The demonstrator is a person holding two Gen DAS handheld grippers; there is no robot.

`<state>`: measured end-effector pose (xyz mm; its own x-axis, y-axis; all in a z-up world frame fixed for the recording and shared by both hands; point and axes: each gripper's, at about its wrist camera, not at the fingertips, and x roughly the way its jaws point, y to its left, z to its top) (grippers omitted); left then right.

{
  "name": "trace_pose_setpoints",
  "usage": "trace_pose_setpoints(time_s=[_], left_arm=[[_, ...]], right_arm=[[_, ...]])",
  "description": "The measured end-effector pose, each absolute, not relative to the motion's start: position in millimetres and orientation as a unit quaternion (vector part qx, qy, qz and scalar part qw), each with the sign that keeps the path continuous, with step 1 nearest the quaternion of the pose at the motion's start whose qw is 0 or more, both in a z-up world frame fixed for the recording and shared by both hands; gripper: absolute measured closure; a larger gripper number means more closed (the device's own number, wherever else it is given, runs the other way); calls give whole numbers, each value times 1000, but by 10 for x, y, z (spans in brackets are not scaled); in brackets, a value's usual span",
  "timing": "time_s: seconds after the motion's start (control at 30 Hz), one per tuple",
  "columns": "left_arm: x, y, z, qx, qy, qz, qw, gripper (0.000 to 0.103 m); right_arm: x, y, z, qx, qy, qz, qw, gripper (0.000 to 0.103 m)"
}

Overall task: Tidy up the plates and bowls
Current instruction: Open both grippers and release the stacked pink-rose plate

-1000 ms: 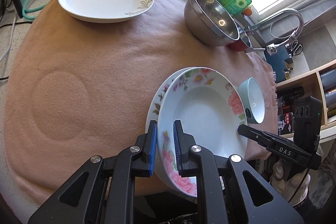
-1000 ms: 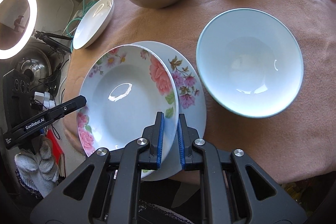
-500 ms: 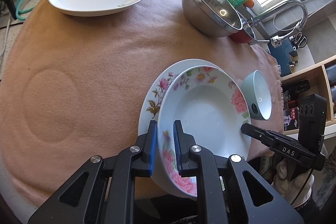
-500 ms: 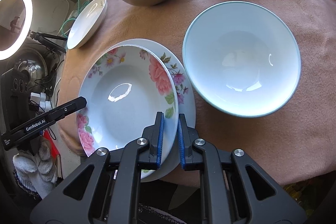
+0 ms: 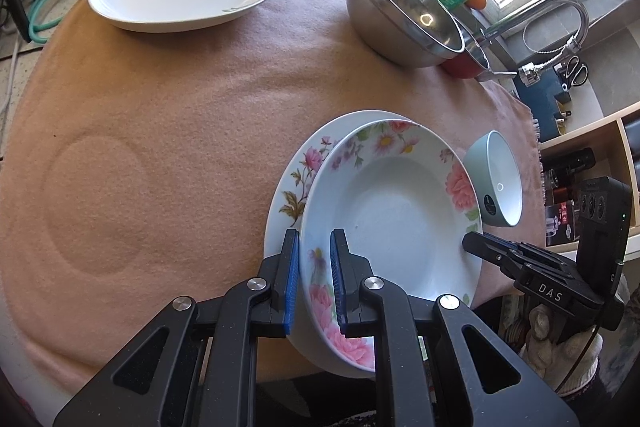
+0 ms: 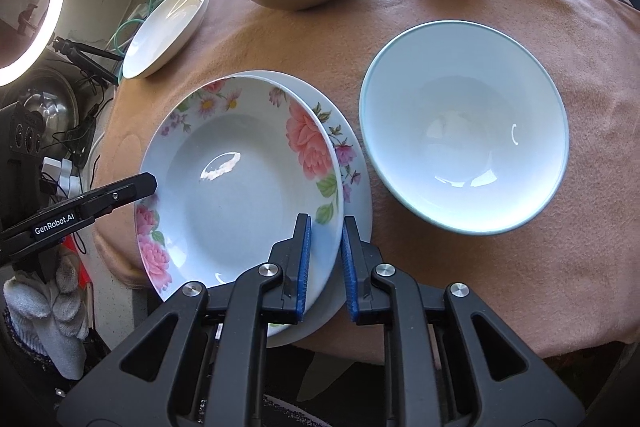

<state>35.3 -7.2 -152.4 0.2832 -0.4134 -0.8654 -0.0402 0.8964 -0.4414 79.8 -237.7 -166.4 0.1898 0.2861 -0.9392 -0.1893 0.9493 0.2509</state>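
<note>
Two tools share one rose-patterned deep plate (image 6: 240, 183), and it sits slightly off-centre on a flatter floral plate (image 5: 298, 175) near the front edge of the cloth-covered counter (image 5: 168, 131). The left tool (image 5: 314, 279) is clamped tight on the near-left rim of the deep plate. The right tool (image 6: 326, 263) straddles the opposite rim, and its jaws are opening — the outer pad already stands clear of the china while the inner one is close to the rim.

The step looks like setting the deep plate down into the stack and letting go. Done well, that means the plate should be fully bedded on the lower plate before either grip loosens; the stack overhangs the counter's edge a little, so a push towards the middle of the cloth first seems wise. Releasing one side at a time is sound — the left tool can steady the plate until the right is clear, then open and lift straight back, not sideways, so the rim is not dragged. The pale blue bowl (image 6: 464, 127) stands just beside the stack; withdrawal should avoid knocking it.
</note>
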Motion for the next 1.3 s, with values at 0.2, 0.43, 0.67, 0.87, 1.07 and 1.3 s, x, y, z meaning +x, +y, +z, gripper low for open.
trace_pose_setpoints(time_s=[0.2,0.43,0.67,0.87,1.07,1.3], left_arm=[[354,-70,-1521,-192,587,-119,778,90],[356,-102,-1511,-181,588,-120,779,90],[368,-112,-1505,-177,590,-120,779,89],[361,-103,-1498,-181,588,-120,779,89],[348,-14,-1443,-187,583,-118,782,72],[328,127,-1356,-193,574,-111,788,68]], right_arm=[[798,-2331,-1647,21,616,152,772,81],[789,-2321,-1637,16,615,149,774,81],[786,-2333,-1597,16,608,146,780,58],[785,-2371,-1508,19,597,143,789,40],[764,-2366,-1446,28,595,151,789,29],[728,-2259,-1414,35,599,165,783,29]])
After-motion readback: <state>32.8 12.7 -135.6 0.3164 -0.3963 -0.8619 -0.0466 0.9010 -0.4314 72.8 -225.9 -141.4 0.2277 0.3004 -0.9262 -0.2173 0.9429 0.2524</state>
